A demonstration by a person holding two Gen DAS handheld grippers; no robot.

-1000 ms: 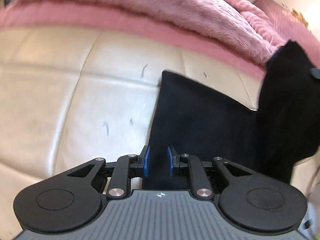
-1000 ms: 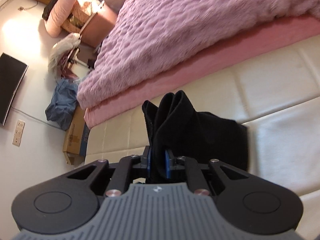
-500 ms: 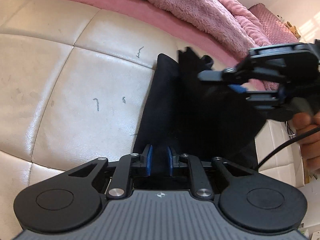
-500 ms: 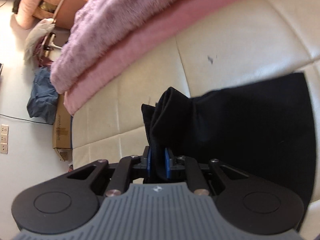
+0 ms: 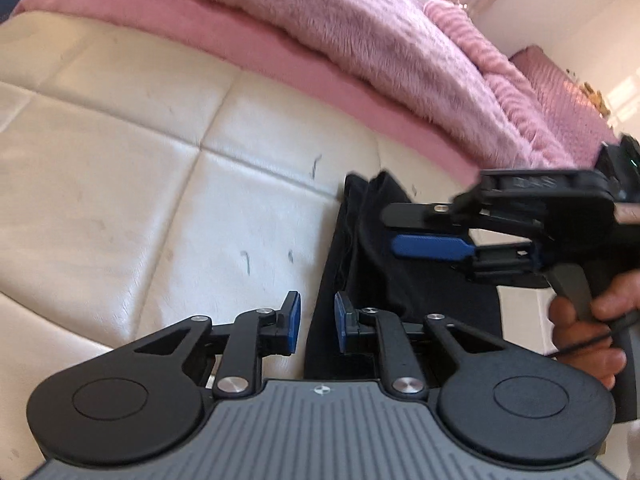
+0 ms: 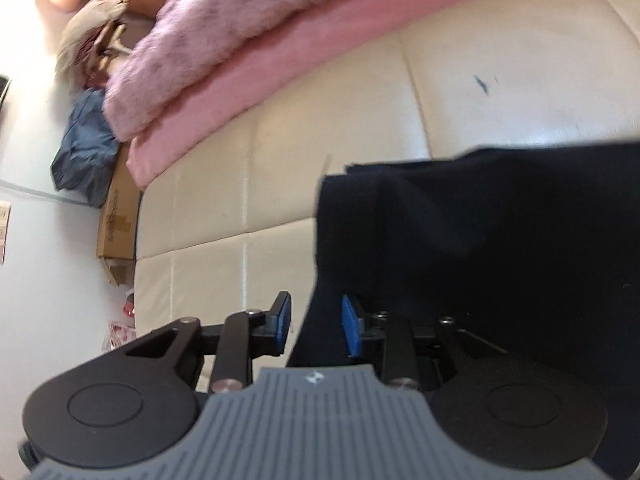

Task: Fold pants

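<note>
Left wrist view | one pair of black pants (image 5: 404,280) folded, lying on the cream quilted cushion (image 5: 200,220) | left tongs (image 5: 316,322) parted, pants edge between the pads, ungripped | right tongs (image 5: 400,232) over the pants; parted in right wrist view, fabric between | two pink blankets (image 5: 360,40) stacked behind.

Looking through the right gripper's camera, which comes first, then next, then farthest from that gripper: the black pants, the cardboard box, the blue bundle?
1. black pants: between the open jaws of the right gripper.
2. cardboard box: left, beside the cream couch.
3. blue bundle: upper left, beyond the box.
</note>
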